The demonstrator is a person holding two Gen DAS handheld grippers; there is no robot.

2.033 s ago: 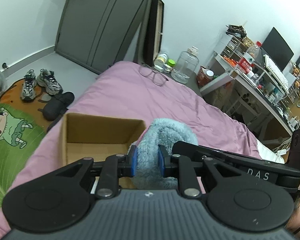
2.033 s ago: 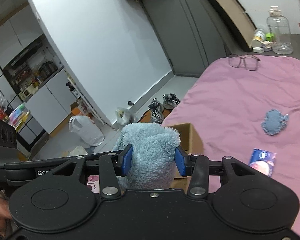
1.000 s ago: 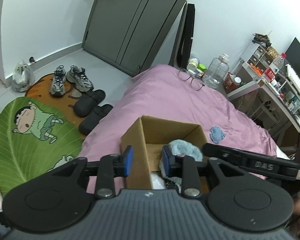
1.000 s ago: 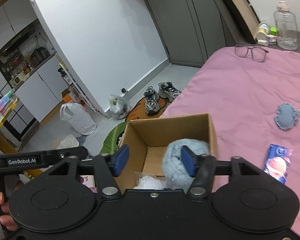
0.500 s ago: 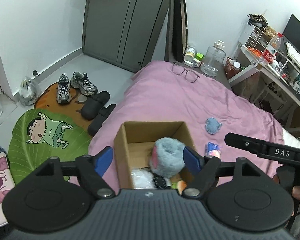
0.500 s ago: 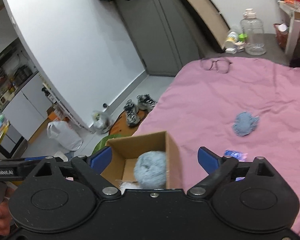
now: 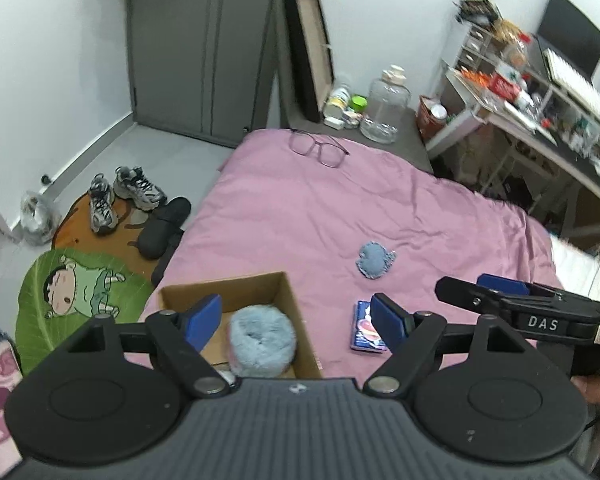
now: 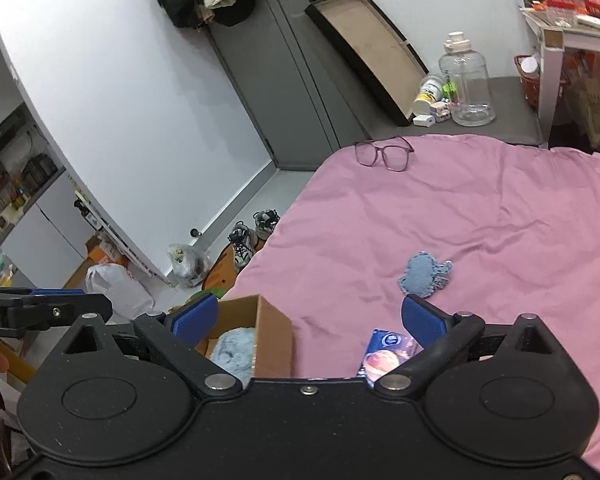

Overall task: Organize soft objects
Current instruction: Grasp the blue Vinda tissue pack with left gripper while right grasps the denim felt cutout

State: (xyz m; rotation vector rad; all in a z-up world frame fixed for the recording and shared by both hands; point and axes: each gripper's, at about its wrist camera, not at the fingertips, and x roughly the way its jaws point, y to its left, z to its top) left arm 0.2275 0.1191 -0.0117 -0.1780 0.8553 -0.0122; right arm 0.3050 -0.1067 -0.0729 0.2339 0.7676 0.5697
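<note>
While both claws hang above the pink bed, this is how things lie.

Left claw (image 7: 296,322): wide apart, nothing between its blue pads, low in the frame of its own view.
Right claw (image 8: 306,318): also spread wide and holding nothing; its tip pokes in at right centre of the left view.
Cardboard box (image 7: 288,296): lower centre of the left view, at the bed's near corner; its near wall is cut off by the claw's body.
Fluffy blue toy (image 7: 262,340): inside the box against the right wall; its lower edge is hidden. In the right view only a slice shows behind the left finger.
Other box contents: something pale beside the toy, too hidden to tell.
Small blue plush (image 7: 374,259): flat on the bed (image 7: 320,208), right of centre, well apart from the box.
Blue packet (image 7: 364,330): on the bed between box and right finger, partly covered by it; print unreadable.
Glasses (image 7: 320,148): upper centre, near the bed's far edge.
Shoes (image 7: 120,194): on the floor at left.
</note>
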